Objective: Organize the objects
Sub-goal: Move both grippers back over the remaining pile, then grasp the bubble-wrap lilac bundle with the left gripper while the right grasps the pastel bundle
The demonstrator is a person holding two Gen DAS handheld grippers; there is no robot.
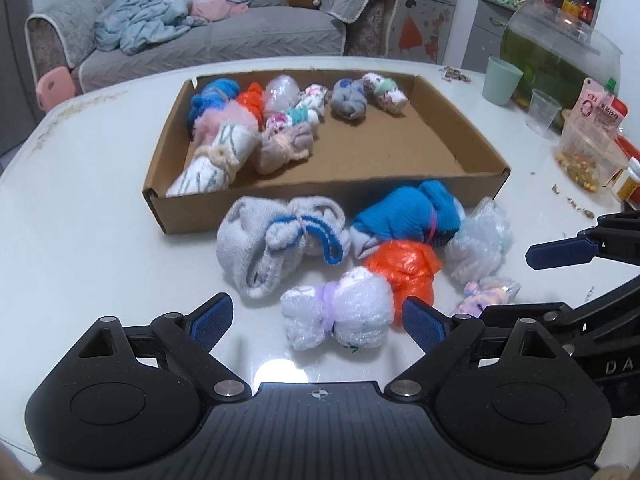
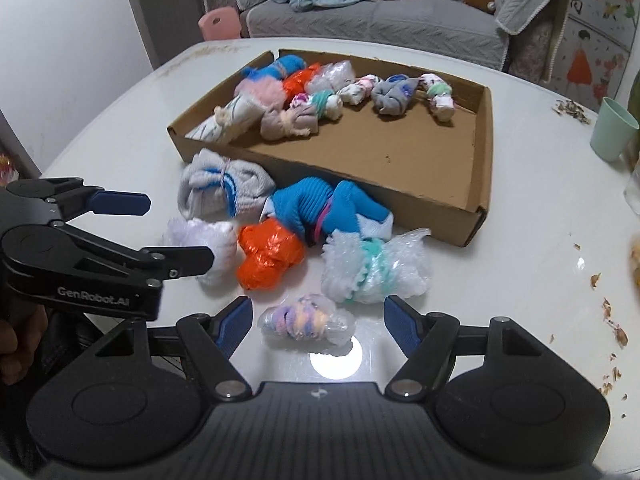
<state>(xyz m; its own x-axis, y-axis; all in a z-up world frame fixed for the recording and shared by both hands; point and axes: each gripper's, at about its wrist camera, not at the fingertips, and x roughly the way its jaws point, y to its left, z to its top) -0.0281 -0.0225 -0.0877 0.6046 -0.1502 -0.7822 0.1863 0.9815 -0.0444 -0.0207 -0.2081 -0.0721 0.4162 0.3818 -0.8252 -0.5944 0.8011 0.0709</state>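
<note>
Left gripper (image 1: 318, 318): jaws spread, white bundle (image 1: 338, 314) between, unpinched. Right gripper (image 2: 318, 324): jaws spread, pastel bundle (image 2: 306, 320) between, untouched. Cardboard box (image 1: 340, 196) beyond both, holding sorted bundles; remaining bundles just ahead

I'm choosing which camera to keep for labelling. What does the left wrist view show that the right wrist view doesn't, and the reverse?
Only the left wrist view: the fish tank, a clear plastic cup and snack containers.

Only the right wrist view: the person's hand behind the left gripper.

Both: the cardboard box of bundles, the loose bundles before it, the green cup and the sofa.
</note>
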